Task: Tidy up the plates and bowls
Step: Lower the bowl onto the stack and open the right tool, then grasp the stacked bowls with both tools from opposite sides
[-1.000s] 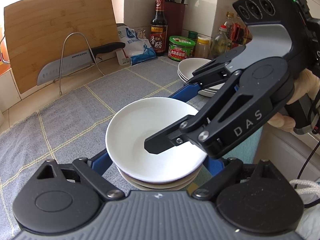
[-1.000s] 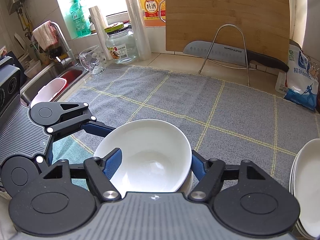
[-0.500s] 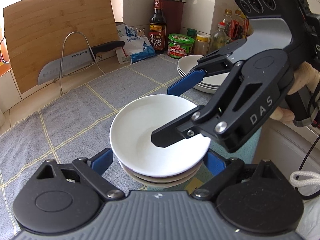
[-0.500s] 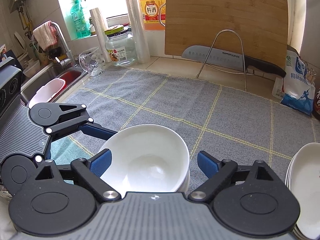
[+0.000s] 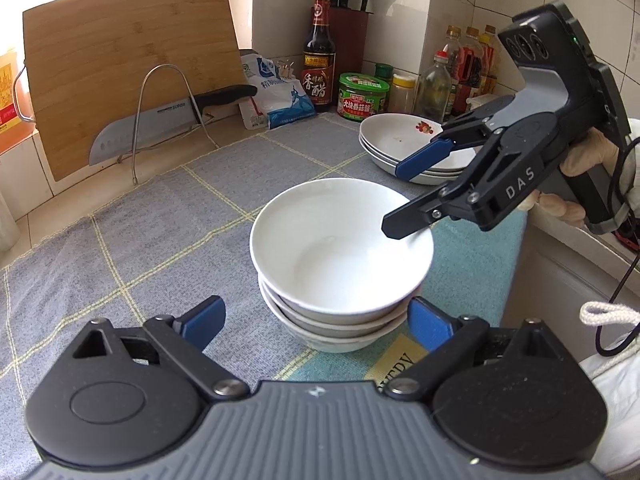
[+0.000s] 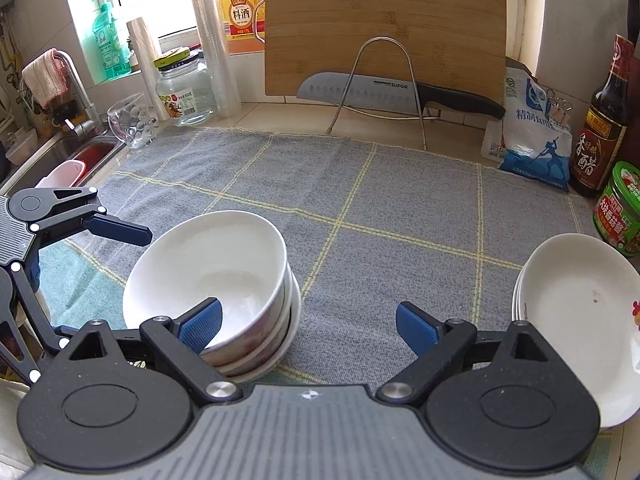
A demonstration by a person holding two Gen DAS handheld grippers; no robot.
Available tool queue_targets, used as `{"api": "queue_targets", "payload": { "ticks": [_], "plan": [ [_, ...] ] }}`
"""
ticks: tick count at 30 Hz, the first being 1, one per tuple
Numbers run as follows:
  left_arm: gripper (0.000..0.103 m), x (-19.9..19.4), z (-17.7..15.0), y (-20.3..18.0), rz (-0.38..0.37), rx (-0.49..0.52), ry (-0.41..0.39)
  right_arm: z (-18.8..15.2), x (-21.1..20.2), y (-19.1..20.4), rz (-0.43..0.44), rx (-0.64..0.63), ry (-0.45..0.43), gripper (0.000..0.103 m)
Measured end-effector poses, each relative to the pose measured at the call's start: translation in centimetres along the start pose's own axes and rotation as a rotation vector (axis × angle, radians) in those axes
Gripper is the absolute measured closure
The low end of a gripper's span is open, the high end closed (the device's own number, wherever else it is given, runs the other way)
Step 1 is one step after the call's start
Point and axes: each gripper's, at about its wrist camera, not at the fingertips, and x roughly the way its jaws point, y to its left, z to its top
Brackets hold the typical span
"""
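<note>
Both tools are released and empty: the right tool (image 6: 307, 326) sits between the bowl stack (image 6: 224, 280) at lower left and the plates (image 6: 576, 312) at lower right, while the left tool (image 5: 316, 320), its jaws opening, fronts the bowls.

The knife (image 6: 384, 90) blade at upper centre read "SUPOR". The right gripper (image 5: 404, 196) arm bore "DAS". The orange jug (image 6: 240, 8) label showed "料酒", and the dark bottle (image 5: 319, 60) label showed "香醋".
</note>
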Motion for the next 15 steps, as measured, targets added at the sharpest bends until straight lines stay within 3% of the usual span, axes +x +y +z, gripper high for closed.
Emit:
{"api": "queue_targets", "payload": {
  "ticks": [8,11,15],
  "plan": [
    [0.004,-0.4,-0.6,0.3,-0.018,0.047,-0.032,-0.5,-0.7,-0.3,0.017,0.014,-0.029,0.007],
    [0.002,0.1,-1.3,0.3,-0.029,0.083,-0.002,-0.3,-2.0,0.2,0.053,-0.061,-0.057,0.000],
    [0.002,1.6,-2.6,0.0,-0.020,0.127,0.062,-0.6,-2.8,1.1,0.083,-0.169,-0.054,0.000]
  ]
}}
